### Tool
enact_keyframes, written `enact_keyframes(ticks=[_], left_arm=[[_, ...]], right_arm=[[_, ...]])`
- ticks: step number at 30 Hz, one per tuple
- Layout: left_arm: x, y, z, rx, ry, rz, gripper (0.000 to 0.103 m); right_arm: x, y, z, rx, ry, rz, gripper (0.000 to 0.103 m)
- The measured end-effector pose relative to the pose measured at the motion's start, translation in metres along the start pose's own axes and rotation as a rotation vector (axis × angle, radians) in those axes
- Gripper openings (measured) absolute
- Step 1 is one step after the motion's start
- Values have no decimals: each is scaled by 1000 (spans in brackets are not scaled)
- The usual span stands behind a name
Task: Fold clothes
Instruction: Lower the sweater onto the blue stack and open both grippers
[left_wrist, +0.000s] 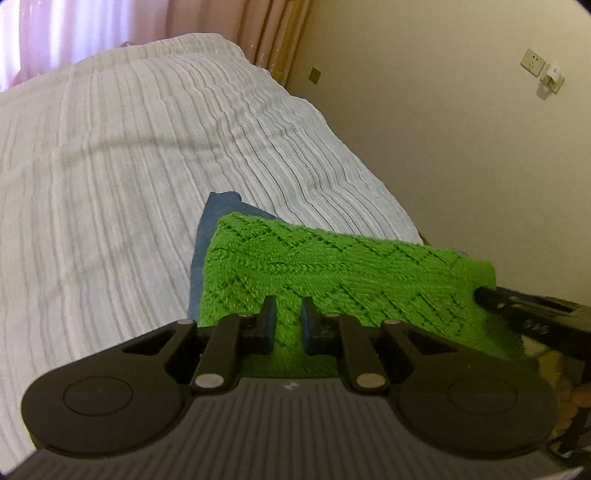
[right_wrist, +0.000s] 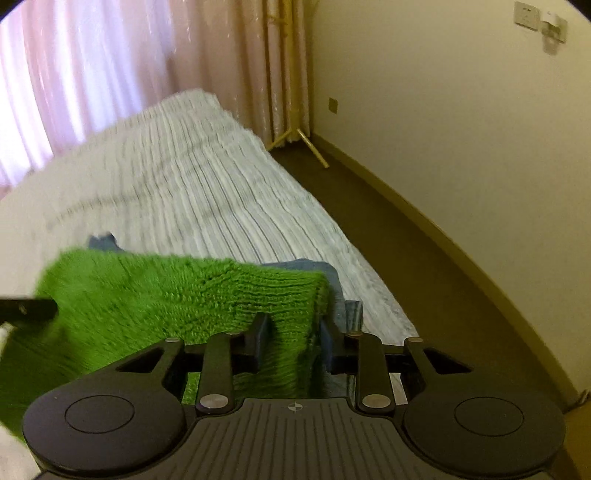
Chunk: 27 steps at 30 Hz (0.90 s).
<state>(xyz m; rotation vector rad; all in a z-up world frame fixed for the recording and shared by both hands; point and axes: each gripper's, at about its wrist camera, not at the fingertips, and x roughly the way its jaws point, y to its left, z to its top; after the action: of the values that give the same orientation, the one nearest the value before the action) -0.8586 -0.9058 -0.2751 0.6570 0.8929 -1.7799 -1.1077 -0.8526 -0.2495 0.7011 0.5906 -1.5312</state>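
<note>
On the bed (left_wrist: 110, 155), covered by one white ribbed bedspread (right_wrist: 207, 192), lies one blue garment (left_wrist: 207, 236), mostly hidden under one green knitted sweater (left_wrist: 332, 273). Held up just above the blue garment, with its near edge clamped at two places. Left hand-held gripper (left_wrist: 289, 319) closed down to a narrow gap on a pinch of green knit between its two blue-padded fingers (left_wrist: 269, 317). Right hand-held gripper (right_wrist: 291, 336) likewise closed on the sweater's ribbed edge, fabric bunched between its fingers (right_wrist: 260, 332); right one also seen at the right edge of the left wrist view, gripping the far corner (left_wrist: 491, 295). Left one seen as a dark bar at the left edge of the right wrist view (right_wrist: 29, 308). Two grippers, then, each on its own end of the same edge.

Beyond the bed, pink curtains (right_wrist: 92, 74) along the far side, with a beige curtain (right_wrist: 280, 66) in the corner. Beside that curtain, one yellow stand (right_wrist: 295, 133) with splayed legs on the brown floor (right_wrist: 388, 229). To the right, a cream wall (left_wrist: 443, 129) carrying one white socket (left_wrist: 532, 62) with one small white plug-in device (left_wrist: 552, 79) just beside it, and one small brass-coloured plate (left_wrist: 314, 75) lower down near the corner. Nothing lying between the sweater and the open stretch of bedspread ahead.
</note>
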Motion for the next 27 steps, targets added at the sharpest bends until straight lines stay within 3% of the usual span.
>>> enact_keyframes(ticks=[6, 11, 18, 24, 25, 27], left_arm=[[-33, -6, -17, -11, 35, 27, 11], [-39, -13, -29, 3, 91, 64, 11], [-62, -21, -30, 27, 102, 131, 11], [-97, -38, -28, 72, 95, 208, 14], [-103, -41, -28, 80, 93, 223, 15], [-118, -45, -30, 86, 87, 236, 18]], right_arm=[[-70, 30, -12, -109, -41, 38, 28], [-46, 41, -48, -159, 95, -6, 27], [-15, 24, -50, -66, 132, 21, 27], [-55, 12, -49, 28, 121, 59, 28], [-65, 12, -49, 39, 124, 57, 30], [-78, 19, -47, 62, 142, 56, 57]])
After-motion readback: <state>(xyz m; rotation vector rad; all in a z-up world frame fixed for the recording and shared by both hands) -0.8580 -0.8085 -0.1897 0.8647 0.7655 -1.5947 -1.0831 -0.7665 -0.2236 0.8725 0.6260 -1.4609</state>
